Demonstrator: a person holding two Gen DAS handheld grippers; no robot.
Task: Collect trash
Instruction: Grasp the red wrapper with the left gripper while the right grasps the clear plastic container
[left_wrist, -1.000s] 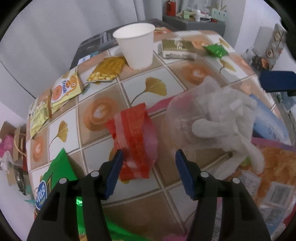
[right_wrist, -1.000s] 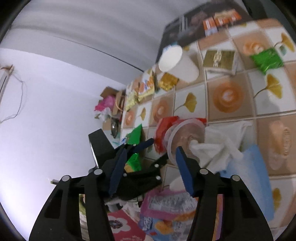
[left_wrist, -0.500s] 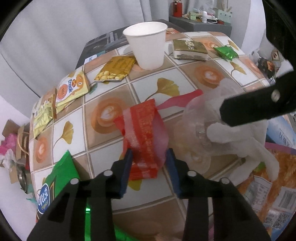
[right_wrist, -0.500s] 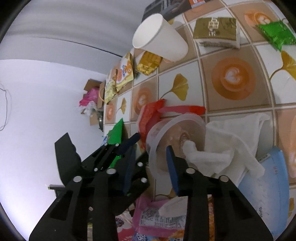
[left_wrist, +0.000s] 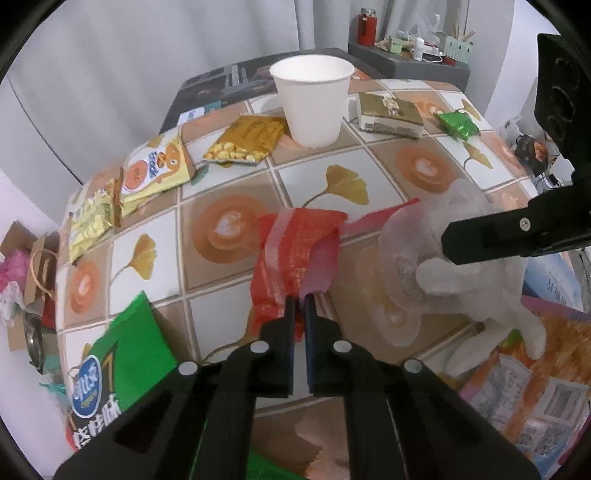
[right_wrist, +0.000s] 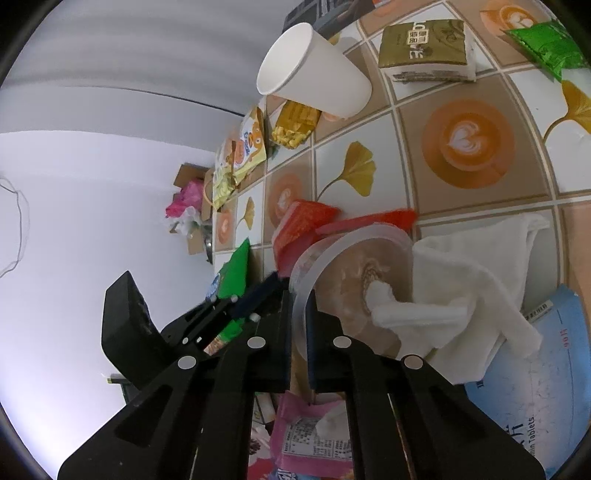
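**Both grippers pinched on trash at the table's near side**

We note the left gripper (left_wrist: 300, 306) nearly closed, its fingers pinching the near edge of the red wrapper (left_wrist: 295, 254), which lies crumpled on the tiled table (left_wrist: 229, 317). We see the right gripper (right_wrist: 300, 306) clamped on the rim of the clear plastic cup (right_wrist: 347, 273), just beside the wrapper. A white tissue (right_wrist: 461, 295) hangs out of the cup. A white paper cup (left_wrist: 312, 99) stands upright at the far side, well apart.
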